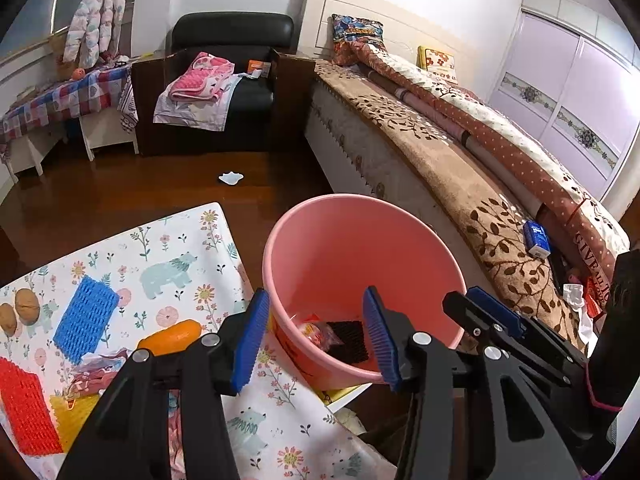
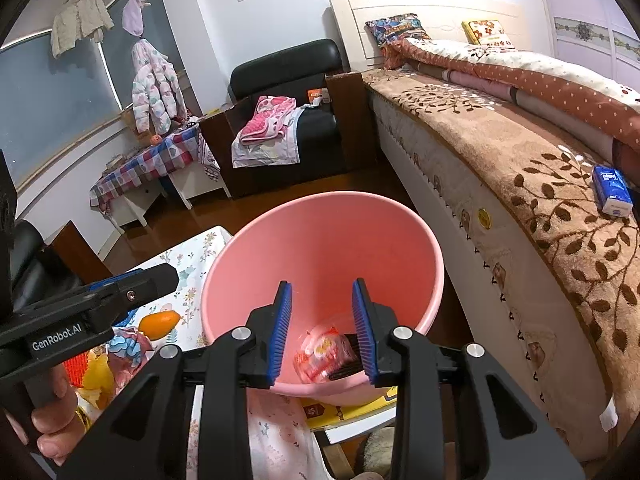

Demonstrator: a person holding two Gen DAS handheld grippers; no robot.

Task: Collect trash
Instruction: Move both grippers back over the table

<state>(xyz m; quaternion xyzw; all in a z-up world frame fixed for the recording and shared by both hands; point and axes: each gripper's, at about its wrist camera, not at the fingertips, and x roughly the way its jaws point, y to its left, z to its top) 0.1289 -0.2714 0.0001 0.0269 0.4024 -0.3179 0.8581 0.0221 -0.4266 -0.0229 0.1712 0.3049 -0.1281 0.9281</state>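
A pink bin (image 1: 352, 216) (image 2: 320, 200) stands beside the floral-cloth table (image 1: 180, 240). On its bottom lie a red-and-clear wrapper (image 1: 316, 330) (image 2: 320, 354) and a black mesh piece (image 1: 348, 340) (image 2: 346, 360). My left gripper (image 1: 316, 294) hangs open over the bin's near rim, with nothing between its blue pads. Just to its right, my right gripper (image 2: 322, 283) is open above the bin's mouth and also holds nothing. On the table lie a blue foam net (image 1: 86, 316), a red foam net (image 1: 22, 412), a yellow one (image 1: 72, 412) and a crumpled wrapper (image 1: 100, 368).
An orange fruit (image 1: 172, 336) and two walnuts (image 1: 26, 306) also sit on the table. A white scrap (image 1: 231, 178) lies on the wooden floor. The bed (image 1: 440, 152) runs along the right with a blue tissue pack (image 1: 538, 238) on it. A black armchair (image 1: 240, 96) stands behind.
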